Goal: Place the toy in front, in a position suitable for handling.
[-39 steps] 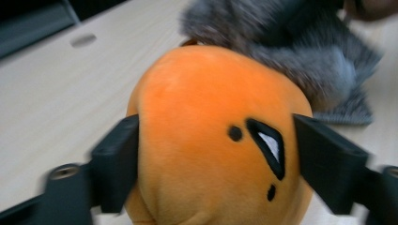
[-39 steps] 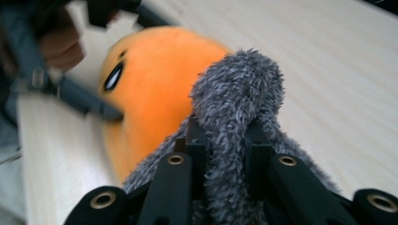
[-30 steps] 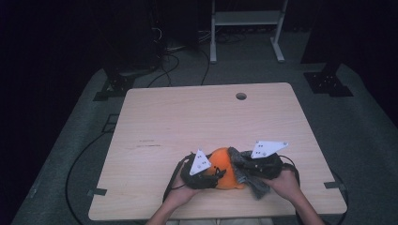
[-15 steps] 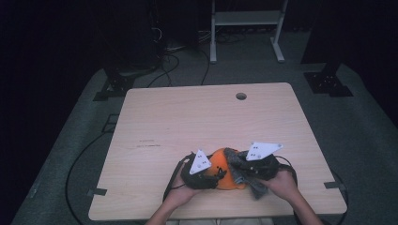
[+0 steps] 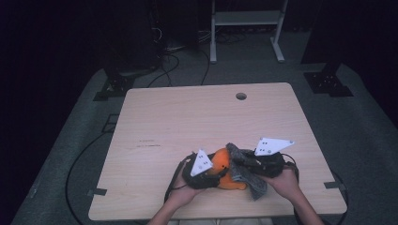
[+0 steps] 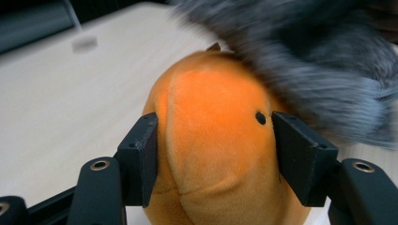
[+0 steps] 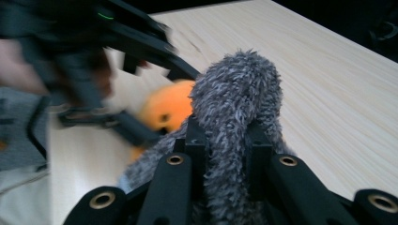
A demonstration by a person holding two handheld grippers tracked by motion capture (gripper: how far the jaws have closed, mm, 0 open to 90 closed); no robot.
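Observation:
An orange plush toy lies near the table's front edge, and my left gripper is shut on it. In the left gripper view the orange plush toy bulges between both jaws, a small black eye showing near the right one. A grey fuzzy cloth drapes over the toy's right side. My right gripper is shut on that grey fuzzy cloth, pinching a fold that stands up between the jaws. In the right gripper view the left gripper is blurred, with the orange plush toy behind the cloth.
The light wooden table has a round cable hole at the back. Cables trail over the dark floor at the left. A white metal stand is behind the table.
My right gripper has shifted left, toward the toy, bringing the grey cloth onto it. The left gripper and the toy have stayed in place.

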